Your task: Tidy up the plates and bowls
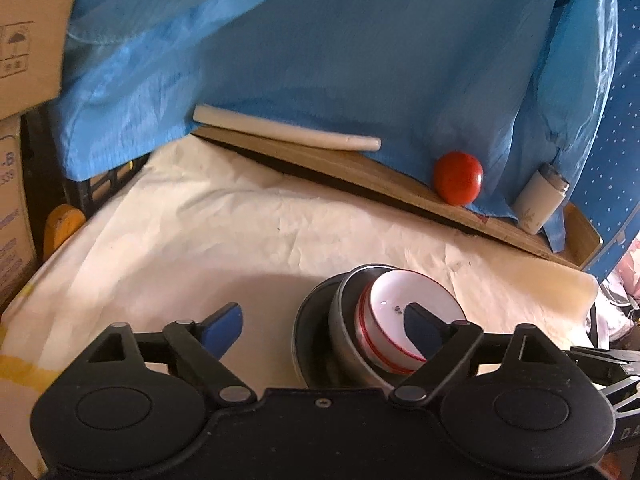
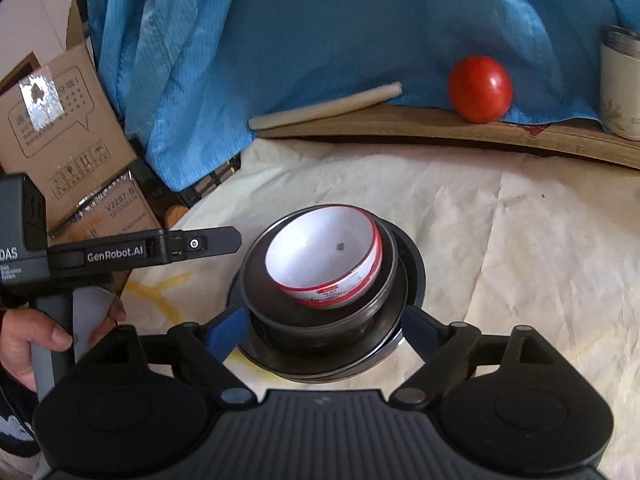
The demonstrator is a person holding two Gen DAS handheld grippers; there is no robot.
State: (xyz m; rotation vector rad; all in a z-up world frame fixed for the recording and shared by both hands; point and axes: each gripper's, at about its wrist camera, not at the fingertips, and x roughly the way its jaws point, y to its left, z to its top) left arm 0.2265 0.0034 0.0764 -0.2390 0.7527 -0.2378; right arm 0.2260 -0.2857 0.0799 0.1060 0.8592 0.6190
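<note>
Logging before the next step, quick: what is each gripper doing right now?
Left gripper: jaws open, holding nothing.
Right gripper: jaws open astride the stack of bowls, not gripping it.

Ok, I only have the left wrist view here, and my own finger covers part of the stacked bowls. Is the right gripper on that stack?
Observer: The right gripper straddles it. Its blue pads stand either side of the dark bowl, jaws open, seemingly not pressing.
Operator: And how does my left gripper sit, seen from there?
Observer: The left gripper ends just left of the dark bowl's rim and appears clear of it.
Operator: Anything else I lack?
Observer: A hand grips the left gripper's handle.
</note>
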